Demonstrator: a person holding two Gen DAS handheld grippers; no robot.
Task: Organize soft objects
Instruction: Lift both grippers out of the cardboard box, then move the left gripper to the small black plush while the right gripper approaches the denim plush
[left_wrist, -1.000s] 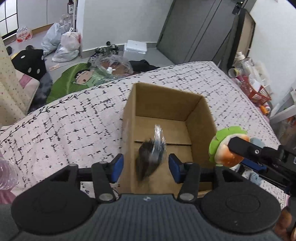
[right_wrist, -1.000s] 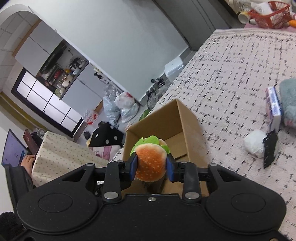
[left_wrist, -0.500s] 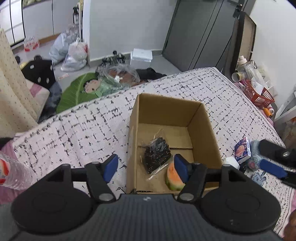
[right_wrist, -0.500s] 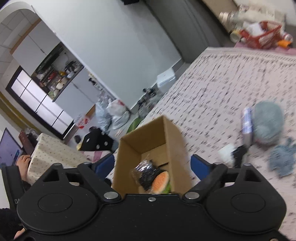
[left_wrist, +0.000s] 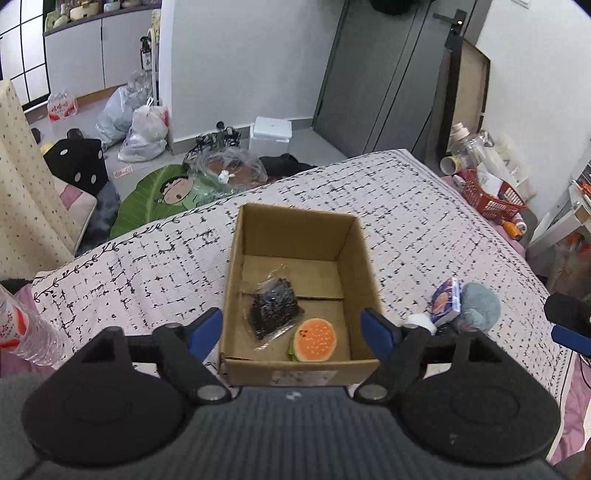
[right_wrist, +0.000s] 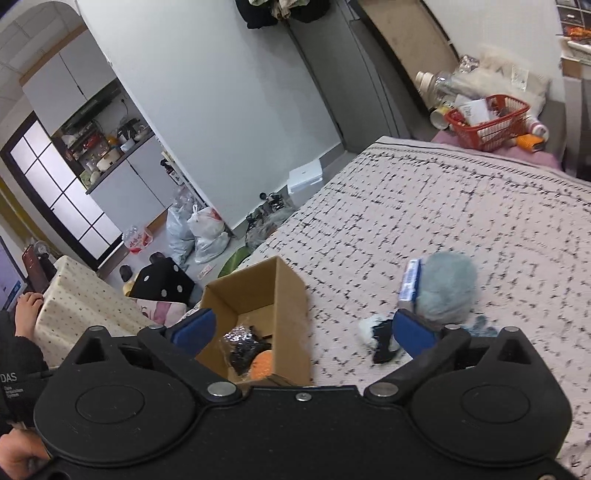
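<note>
An open cardboard box (left_wrist: 362, 258) stands on the checked bedspread (left_wrist: 147, 266). Inside it lie a black item in a clear bag (left_wrist: 273, 310) and an orange burger plush (left_wrist: 314, 339). My left gripper (left_wrist: 293, 328) is open and empty, held above the box's near edge. My right gripper (right_wrist: 301, 330) is open and empty, to the right of the box (right_wrist: 288, 295). On the bedspread right of the box lie a grey-blue fluffy plush (right_wrist: 445, 288), a small blue packet (right_wrist: 410, 278), a white ball (right_wrist: 365, 328) and a black piece (right_wrist: 382, 341).
A plastic bottle (left_wrist: 22, 332) stands at the left edge of the bed. A red basket (right_wrist: 487, 122) with clutter sits past the bed's far right corner. Bags and a green cushion (left_wrist: 155, 195) lie on the floor beyond the bed.
My left gripper let the bagged black item drop into the box. My right gripper opened, dropped the burger plush into the box and pulled back to the right. Both rose.
</note>
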